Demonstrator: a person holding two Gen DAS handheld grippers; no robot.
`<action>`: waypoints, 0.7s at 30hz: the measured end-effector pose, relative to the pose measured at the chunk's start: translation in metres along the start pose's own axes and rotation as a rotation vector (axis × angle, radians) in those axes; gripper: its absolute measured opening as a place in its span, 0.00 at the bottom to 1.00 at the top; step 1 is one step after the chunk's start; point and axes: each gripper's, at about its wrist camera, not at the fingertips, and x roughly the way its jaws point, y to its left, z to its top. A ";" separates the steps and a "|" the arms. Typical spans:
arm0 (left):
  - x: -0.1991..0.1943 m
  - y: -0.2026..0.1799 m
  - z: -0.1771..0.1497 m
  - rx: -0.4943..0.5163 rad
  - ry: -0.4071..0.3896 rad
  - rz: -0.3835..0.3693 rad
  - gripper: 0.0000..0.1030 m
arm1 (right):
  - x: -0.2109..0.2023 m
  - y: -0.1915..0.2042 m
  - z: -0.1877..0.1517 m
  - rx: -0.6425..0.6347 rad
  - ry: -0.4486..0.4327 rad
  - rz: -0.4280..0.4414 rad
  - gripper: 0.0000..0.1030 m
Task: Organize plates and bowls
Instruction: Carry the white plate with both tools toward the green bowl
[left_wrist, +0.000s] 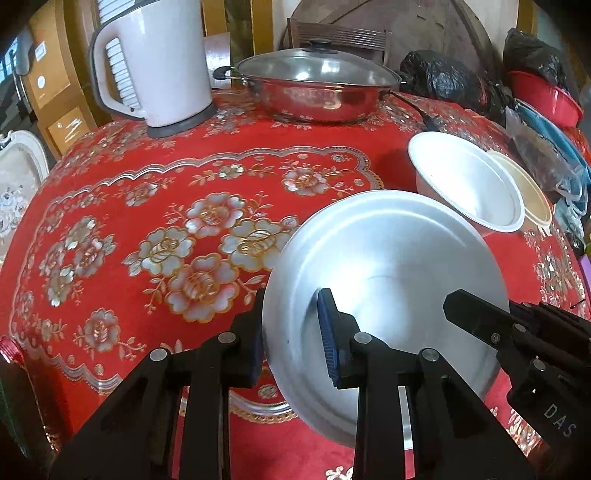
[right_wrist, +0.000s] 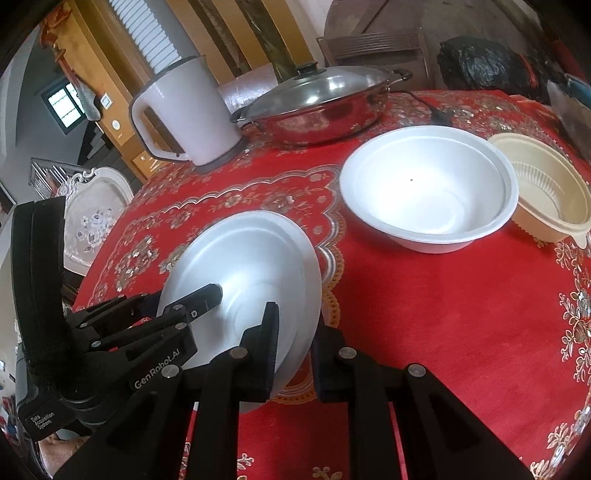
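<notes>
A white foam plate (left_wrist: 388, 258) is held tilted above the red tablecloth, gripped at opposite rims by both grippers. My left gripper (left_wrist: 291, 339) is shut on the plate's left rim; the right gripper's fingers (left_wrist: 476, 317) enter from the right. In the right wrist view my right gripper (right_wrist: 295, 343) is shut on the plate (right_wrist: 243, 266), with the left gripper's fingers (right_wrist: 199, 299) on its left. A white foam bowl (right_wrist: 428, 188) and a cream plastic bowl (right_wrist: 546, 192) sit on the table beyond; both show in the left wrist view, white (left_wrist: 465, 184), cream (left_wrist: 524, 188).
A white electric kettle (left_wrist: 159, 62) and a lidded steel pot (left_wrist: 317, 88) stand at the table's far side. Black bags (left_wrist: 443, 77) and red basins (left_wrist: 546, 96) lie at far right. A white chair (right_wrist: 96, 214) stands beyond the left edge of the table (left_wrist: 110, 184).
</notes>
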 end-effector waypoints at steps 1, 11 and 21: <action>-0.002 0.002 -0.001 -0.005 -0.001 0.000 0.25 | 0.000 0.002 0.000 -0.002 0.001 0.001 0.14; -0.018 0.024 -0.007 -0.040 -0.012 0.022 0.25 | 0.003 0.024 -0.002 -0.031 0.007 0.018 0.14; -0.044 0.064 -0.016 -0.097 -0.047 0.066 0.25 | 0.010 0.067 0.001 -0.101 0.011 0.052 0.16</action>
